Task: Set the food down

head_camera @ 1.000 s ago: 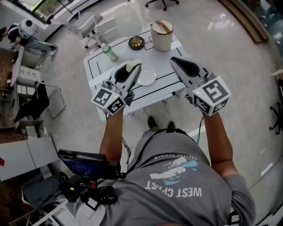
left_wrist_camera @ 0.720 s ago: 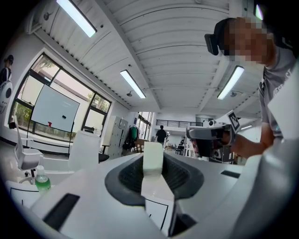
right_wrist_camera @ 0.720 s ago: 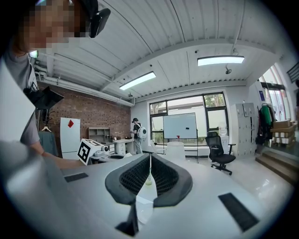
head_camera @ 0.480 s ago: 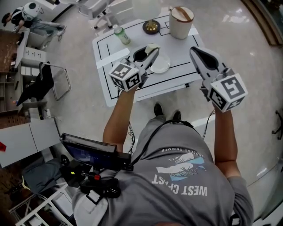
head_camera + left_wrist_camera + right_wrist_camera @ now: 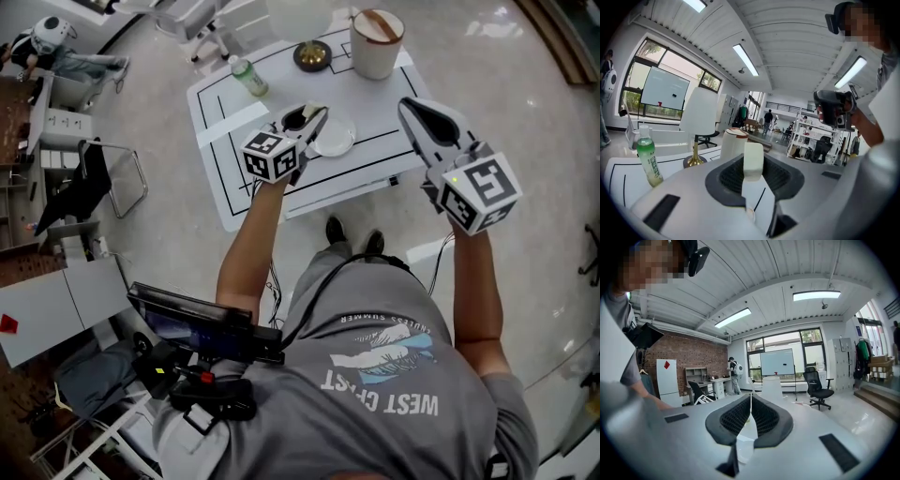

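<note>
A pale cream block of food (image 5: 753, 165) stands upright between the jaws of my left gripper (image 5: 753, 152), which is shut on it. In the head view the left gripper (image 5: 320, 112) hangs over the white table (image 5: 225, 178), its tips just left of a small white plate (image 5: 335, 142). My right gripper (image 5: 406, 104) hovers over the table's right edge. In the right gripper view its jaws (image 5: 750, 404) meet at the tips with nothing held.
On the table's far side stand a green bottle (image 5: 248, 77), a brass-coloured bowl (image 5: 312, 56) and a white lidded container (image 5: 377, 42). Black lines mark the tabletop. Office chairs and desks stand on the floor around it.
My left gripper has come down towards the table with the food, ending beside the small plate. The right gripper has sunk a little.
</note>
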A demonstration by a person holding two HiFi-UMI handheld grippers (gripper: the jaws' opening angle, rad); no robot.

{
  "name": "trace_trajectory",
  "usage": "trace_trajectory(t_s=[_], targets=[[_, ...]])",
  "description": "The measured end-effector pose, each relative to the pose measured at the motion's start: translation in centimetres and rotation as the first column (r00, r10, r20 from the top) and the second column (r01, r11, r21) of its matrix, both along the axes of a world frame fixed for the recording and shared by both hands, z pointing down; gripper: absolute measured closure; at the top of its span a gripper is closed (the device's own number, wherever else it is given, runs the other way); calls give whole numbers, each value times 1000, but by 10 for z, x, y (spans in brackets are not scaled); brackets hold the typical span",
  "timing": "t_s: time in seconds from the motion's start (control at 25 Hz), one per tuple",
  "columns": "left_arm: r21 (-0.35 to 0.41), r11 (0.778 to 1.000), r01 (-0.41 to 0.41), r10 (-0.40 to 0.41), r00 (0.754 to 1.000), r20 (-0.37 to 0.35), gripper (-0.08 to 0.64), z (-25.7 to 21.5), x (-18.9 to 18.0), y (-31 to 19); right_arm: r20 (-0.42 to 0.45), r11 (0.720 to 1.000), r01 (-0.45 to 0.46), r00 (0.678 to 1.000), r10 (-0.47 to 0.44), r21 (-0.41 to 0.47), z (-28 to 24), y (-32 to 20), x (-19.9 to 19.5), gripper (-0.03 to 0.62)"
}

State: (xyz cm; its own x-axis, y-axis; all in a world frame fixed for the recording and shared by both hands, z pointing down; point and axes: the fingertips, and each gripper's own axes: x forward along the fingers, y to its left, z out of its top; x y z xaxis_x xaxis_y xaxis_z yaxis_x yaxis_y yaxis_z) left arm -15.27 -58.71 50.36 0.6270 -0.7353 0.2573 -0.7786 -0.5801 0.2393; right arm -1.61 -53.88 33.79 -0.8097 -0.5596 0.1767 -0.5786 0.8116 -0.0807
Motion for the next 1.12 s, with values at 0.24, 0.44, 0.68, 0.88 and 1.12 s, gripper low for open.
trace_trajectory(t_s=[0.24, 0.44, 0.68, 0.88, 1.12], targets=[[-72, 997, 0, 6, 997, 76, 457, 41, -5, -12, -7, 1000, -9, 1000, 9, -15, 7, -6, 2, 584], [-131, 991, -9, 28, 989, 144, 456, 77, -7, -18, -14, 999, -19, 1000, 18, -31, 15, -7, 4, 583], [-185, 982, -39, 81, 971, 226, 456, 113, -3, -24, -25, 998, -39, 999, 38, -49, 26, -10, 9, 583], [-232, 971, -59, 125, 952, 280, 456, 142, 1, -28, -36, 996, -56, 998, 54, -65, 36, -12, 13, 584], [-277, 958, -73, 172, 920, 353, 457, 172, 3, -31, -51, 993, -76, 996, 72, -87, 44, -13, 19, 584]])
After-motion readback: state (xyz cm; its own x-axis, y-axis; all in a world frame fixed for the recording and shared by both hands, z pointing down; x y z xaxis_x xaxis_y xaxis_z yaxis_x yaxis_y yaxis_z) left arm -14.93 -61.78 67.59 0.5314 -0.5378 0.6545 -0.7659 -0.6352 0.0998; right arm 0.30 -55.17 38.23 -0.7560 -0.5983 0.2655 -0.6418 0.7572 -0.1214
